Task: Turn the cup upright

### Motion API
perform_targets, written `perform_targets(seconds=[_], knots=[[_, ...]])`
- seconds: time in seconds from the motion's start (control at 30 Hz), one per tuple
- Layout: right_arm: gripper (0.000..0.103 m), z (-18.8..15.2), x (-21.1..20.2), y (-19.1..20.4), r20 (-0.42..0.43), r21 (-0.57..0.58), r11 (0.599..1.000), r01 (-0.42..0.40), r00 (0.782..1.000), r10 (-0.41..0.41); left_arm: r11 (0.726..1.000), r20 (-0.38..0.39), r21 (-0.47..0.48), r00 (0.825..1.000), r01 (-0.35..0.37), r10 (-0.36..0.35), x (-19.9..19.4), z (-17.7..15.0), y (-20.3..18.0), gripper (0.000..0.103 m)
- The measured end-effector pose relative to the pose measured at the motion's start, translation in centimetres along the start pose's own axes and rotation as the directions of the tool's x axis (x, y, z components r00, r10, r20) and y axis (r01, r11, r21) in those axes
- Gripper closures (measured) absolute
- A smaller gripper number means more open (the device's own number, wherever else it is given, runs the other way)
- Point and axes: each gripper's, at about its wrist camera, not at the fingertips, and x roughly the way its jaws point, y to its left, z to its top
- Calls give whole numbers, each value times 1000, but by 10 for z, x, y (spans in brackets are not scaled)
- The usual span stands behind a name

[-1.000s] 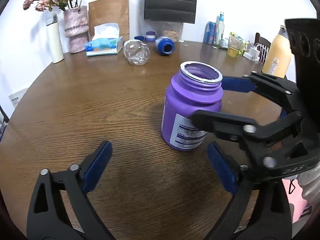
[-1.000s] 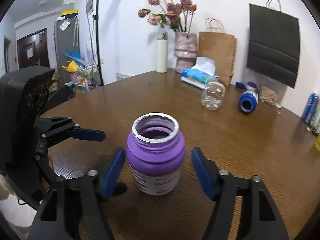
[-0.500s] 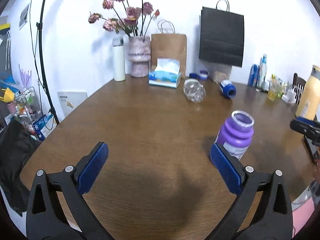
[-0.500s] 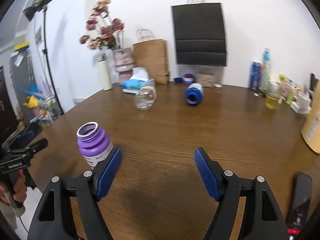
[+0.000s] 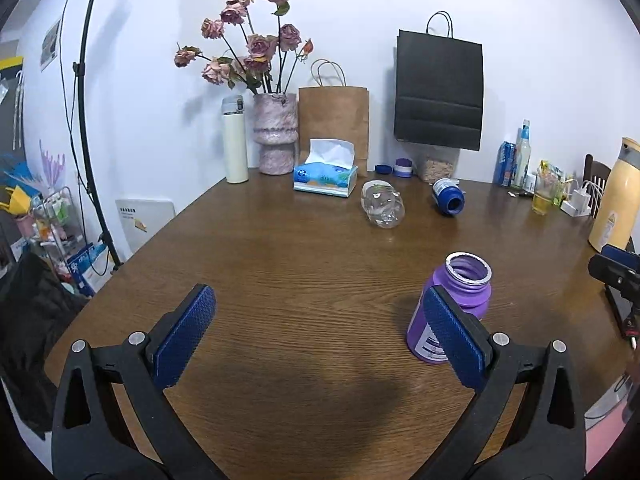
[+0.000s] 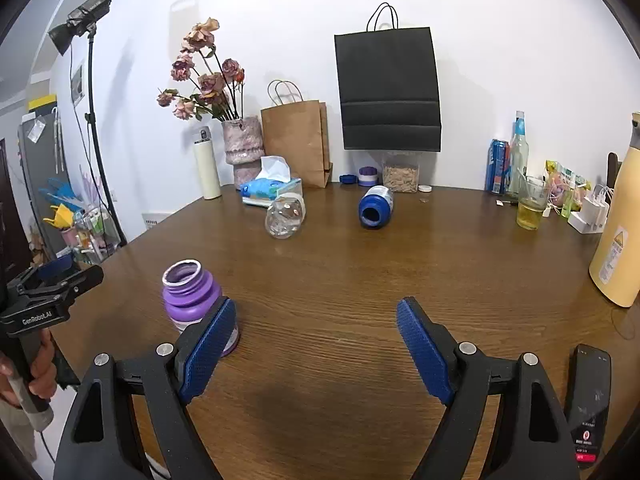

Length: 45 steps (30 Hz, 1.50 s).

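A purple jar stands upright, mouth up, on the brown table; it also shows in the right wrist view. A clear jar and a blue jar lie on their sides farther back. My left gripper is open and empty, with the purple jar just behind its right finger. My right gripper is open and empty, with the purple jar behind its left finger.
At the table's back stand a flower vase, a white flask, a tissue box and paper bags. A yellow thermos, a glass of drink and bottles stand right. A phone lies near the right gripper.
Both grippers have pulled back from the purple jar, which the right gripper's open fingers straddled a second ago. The jar stays upright. Little moved in the last half second.
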Motion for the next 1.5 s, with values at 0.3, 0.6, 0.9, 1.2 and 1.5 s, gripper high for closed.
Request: perform_targets(seconds=[0.3,0.6,0.9,1.2,1.5], knots=[[16,-30,-59,9,62,-13,1000,-24,998,25,999,106,36,994,32,-36,-63,-23,-7,0],[16,-86,-131,25,175,-27,999,24,984,-19,991,125,13,984,129,-130,-133,-78,-19,0],[16,-106,-149,21,197,7,999,51,979,-52,996,237,27,967,89,-93,-154,-78,-17,0],[16,-105,-149,22,194,2,999,46,980,-46,995,228,35,969,92,-97,-156,-81,-18,0],[16,-107,-148,24,199,-4,999,44,979,-42,996,235,33,968,84,-90,-157,-82,-17,0]])
